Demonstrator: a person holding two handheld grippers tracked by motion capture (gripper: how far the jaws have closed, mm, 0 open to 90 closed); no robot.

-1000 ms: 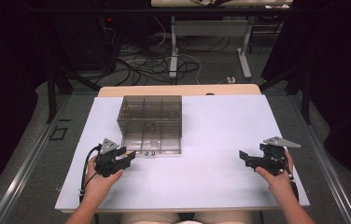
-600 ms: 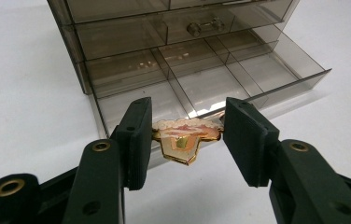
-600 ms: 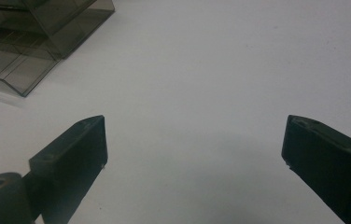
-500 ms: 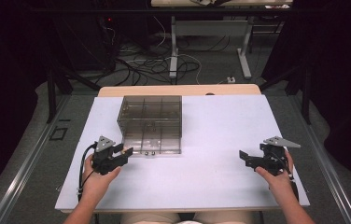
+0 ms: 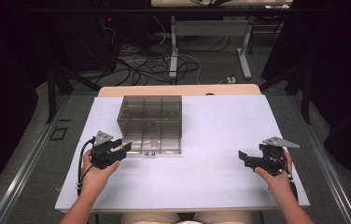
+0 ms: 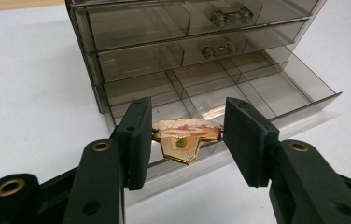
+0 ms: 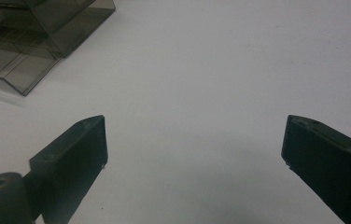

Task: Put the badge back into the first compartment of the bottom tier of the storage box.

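With my left hand-held gripper [image 6: 185,140] clamped on the gold brooch [image 6: 186,140] just over the open bottom drawer [image 6: 276,95] of the smoky organizer [image 5: 150,122], I next lower and release it into a compartment, while my right hand-held gripper [image 7: 194,149] rests spread wide.

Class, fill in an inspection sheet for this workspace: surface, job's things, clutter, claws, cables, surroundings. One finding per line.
Surface: white table, bare around the work.
Job's things: smoky clear drawer box, bottom drawer pulled out; small gold and pink ornament.
Clutter: nothing seen.
Claws: left claw shut on the ornament, at the open drawer's front; right claw open over bare table, holding nothing.
Cables: black cable trails from the left claw; tangled cables on the floor beyond.
Surroundings: dark room, table legs behind.
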